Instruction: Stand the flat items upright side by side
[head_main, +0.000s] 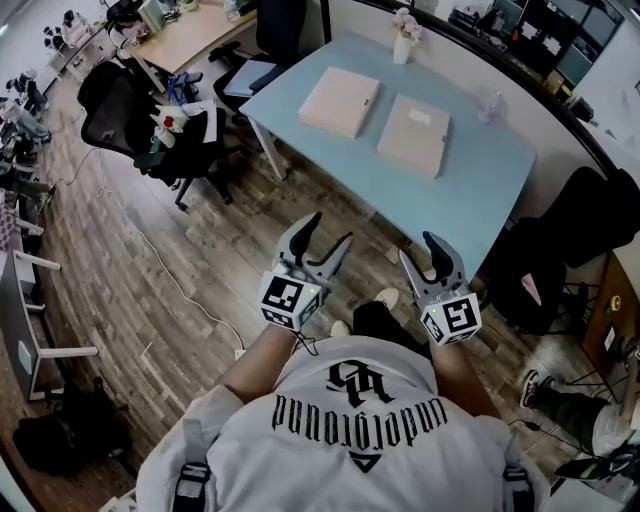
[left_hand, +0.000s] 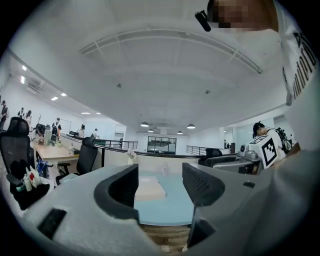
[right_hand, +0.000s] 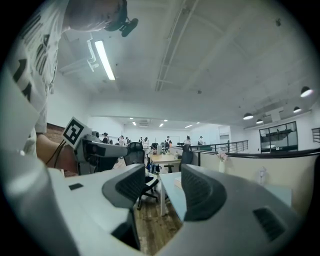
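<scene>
Holding both tools close to your body, you are well apart from the blue table (head_main: 480, 180). Your left gripper (head_main: 330, 232) has its jaws wide apart, with nothing between them. On the table the left flat box (head_main: 340, 102) and the right flat box (head_main: 414, 134) lie flat, near each other but not touching. Your right gripper (head_main: 420, 250) is parted and empty too. The boxes look stiff, light and smooth, I think. Take each one by a long edge, across its thin side, and tip it slowly, because a standing box may fall over.
</scene>
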